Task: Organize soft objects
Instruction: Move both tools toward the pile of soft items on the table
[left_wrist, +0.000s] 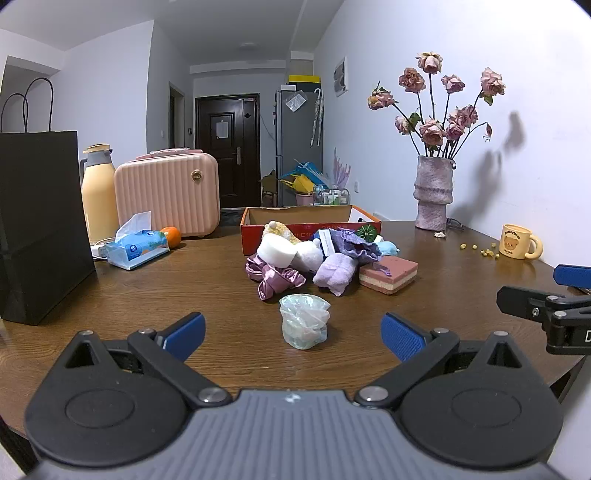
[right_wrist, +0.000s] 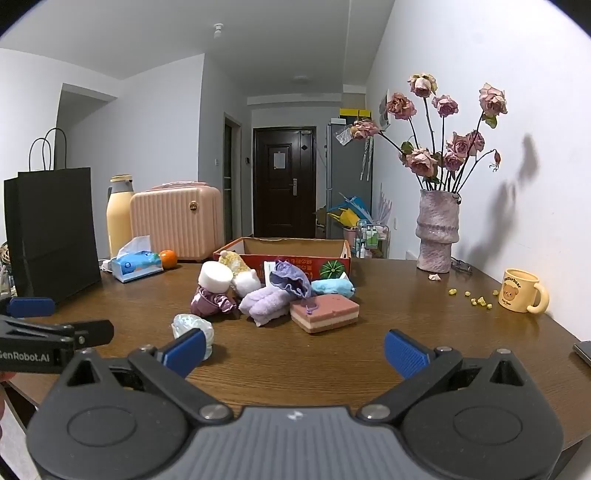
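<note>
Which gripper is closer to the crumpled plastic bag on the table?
Left. The left gripper is open right around the crumpled plastic bag; the right gripper sits off to the bag's right side.

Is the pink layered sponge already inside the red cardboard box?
No, the pink layered sponge lies on the wooden table in front of the red cardboard box.

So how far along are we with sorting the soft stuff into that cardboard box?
Nothing looks done yet. The soft items, among them the purple scrunchie, lilac towel, layered sponge and crumpled plastic bag, still lie on the table in front of the cardboard box, whose inside is hidden. Nothing is in hand: the left gripper and right gripper are both open and empty. All the sorting remains.
</note>
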